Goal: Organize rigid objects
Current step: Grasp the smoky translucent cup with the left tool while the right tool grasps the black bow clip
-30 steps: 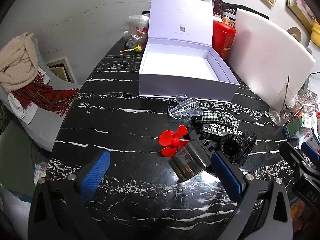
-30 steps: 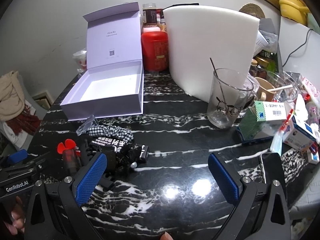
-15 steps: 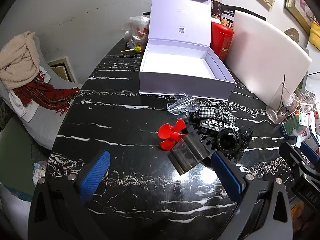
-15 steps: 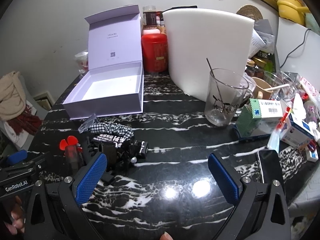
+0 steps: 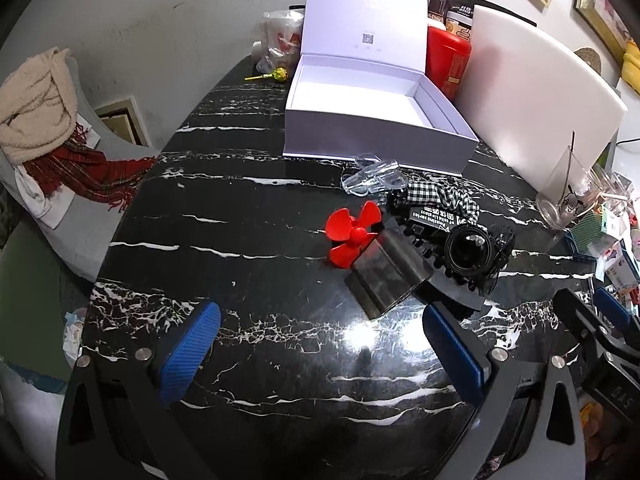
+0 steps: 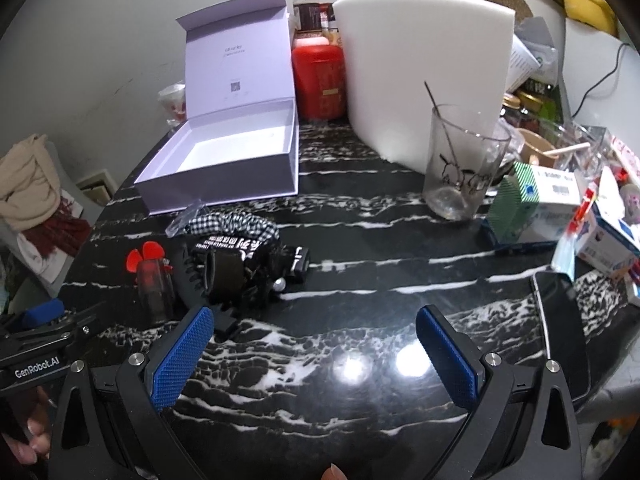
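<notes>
Approach step, I judge: left gripper (image 5: 320,350) and right gripper (image 6: 316,354) both w/ jaws wide apart, holding nothing. Pile near the open box (image 5: 372,118) untouched; next I'd go for the red fan (image 5: 352,236) just in front of the box.

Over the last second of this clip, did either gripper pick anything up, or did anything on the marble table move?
Nothing was grasped or released. The left gripper and right gripper both pulled back and up slightly, so the pile with the red propeller and the open lavender box now sit a little farther off in both wrist views. Both stay open and empty. The pile, box and glass cup have not moved on the table.
</notes>
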